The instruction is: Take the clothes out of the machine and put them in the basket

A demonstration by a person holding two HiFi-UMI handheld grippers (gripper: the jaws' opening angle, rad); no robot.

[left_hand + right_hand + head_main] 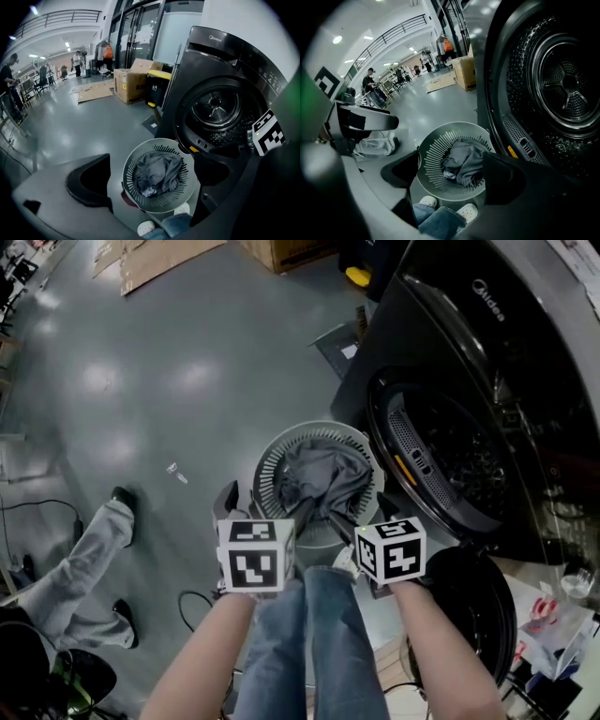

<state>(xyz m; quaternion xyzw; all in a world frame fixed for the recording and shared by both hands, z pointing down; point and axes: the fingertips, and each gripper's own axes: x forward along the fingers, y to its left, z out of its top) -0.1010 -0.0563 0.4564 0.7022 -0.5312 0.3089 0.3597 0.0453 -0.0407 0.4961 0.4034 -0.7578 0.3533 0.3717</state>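
Observation:
A round grey slatted basket [272, 460] stands on the floor in front of the black front-loading machine [525, 352]. Grey clothes [321, 476] lie heaped inside it. The machine's door [473, 601] hangs open at the lower right, and its drum [459, 451] looks dark, with no cloth visible in it. My left gripper [154, 183] hovers over the basket [133, 190], jaws wide apart with nothing between them. My right gripper [457, 176] is beside it, likewise open and empty above the clothes [464, 161]. Both marker cubes [255, 554] sit close together above my knees.
My jeans and white shoes [468, 212] are just behind the basket. Another person's legs [80, 573] are at the left, with cables on the floor. Cardboard boxes [129, 84] and a yellow-lidded bin [157, 86] stand farther off on the grey floor.

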